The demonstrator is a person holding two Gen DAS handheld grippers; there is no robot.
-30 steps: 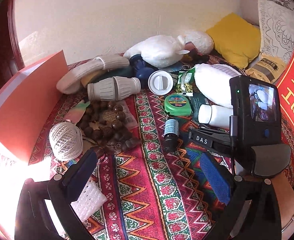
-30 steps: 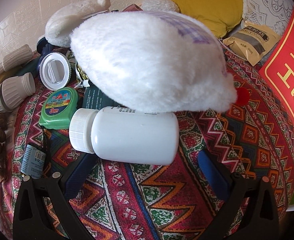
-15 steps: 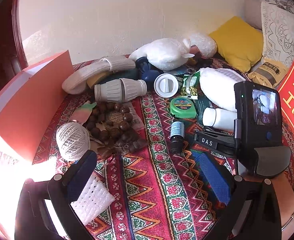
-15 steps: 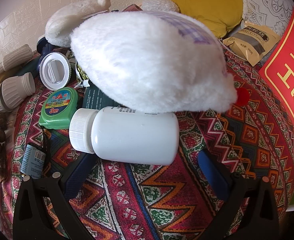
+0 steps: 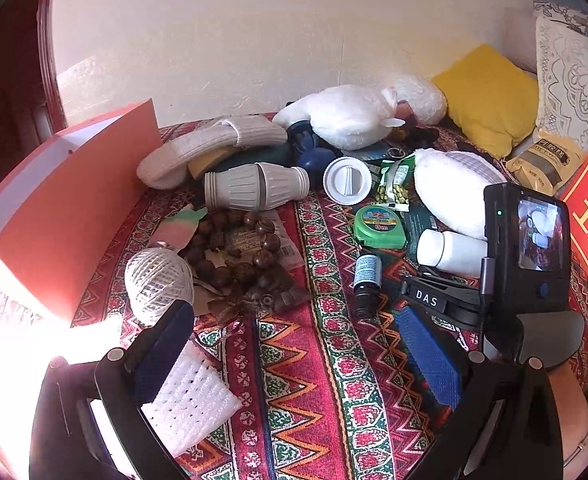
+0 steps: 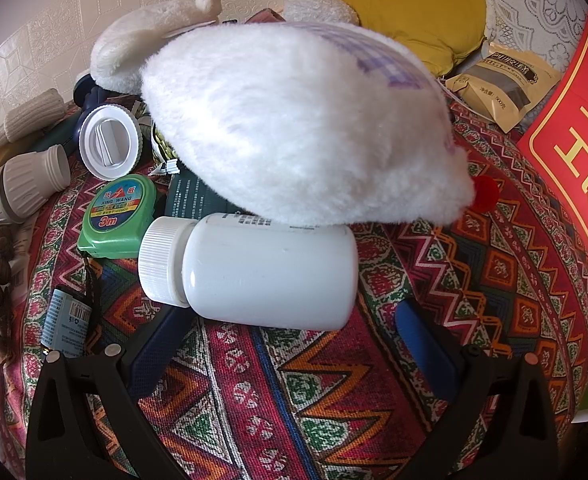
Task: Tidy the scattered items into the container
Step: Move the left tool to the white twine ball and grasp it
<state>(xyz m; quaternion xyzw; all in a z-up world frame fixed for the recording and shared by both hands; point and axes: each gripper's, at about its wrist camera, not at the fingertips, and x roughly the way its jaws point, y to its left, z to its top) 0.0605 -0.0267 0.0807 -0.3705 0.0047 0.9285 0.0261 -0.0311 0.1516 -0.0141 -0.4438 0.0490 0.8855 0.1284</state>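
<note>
Scattered items lie on a patterned red cloth [image 5: 317,380]. My left gripper [image 5: 294,340] is open and empty above the cloth, near a white twine ball [image 5: 158,284] and a pile of brown beads [image 5: 238,264]. An orange box [image 5: 66,216] stands at the left. My right gripper [image 6: 290,320] is open, its fingers just short of a white pill bottle [image 6: 254,272] lying on its side under a white plush pad [image 6: 294,128]. The right gripper's body [image 5: 525,256] shows in the left wrist view beside the bottle [image 5: 449,252].
A green tape measure [image 5: 379,226], small dark vial [image 5: 365,280], white lid [image 5: 347,180], grey pipe fitting [image 5: 254,192], snack packet [image 5: 393,180], white plush toy [image 5: 345,116] and white foam mesh [image 5: 190,404] lie around. Yellow cushion [image 5: 489,96] and red sign [image 6: 573,152] at right.
The left gripper has drawn back and up, so the items sit lower and farther in its view. The right gripper has not moved.
</note>
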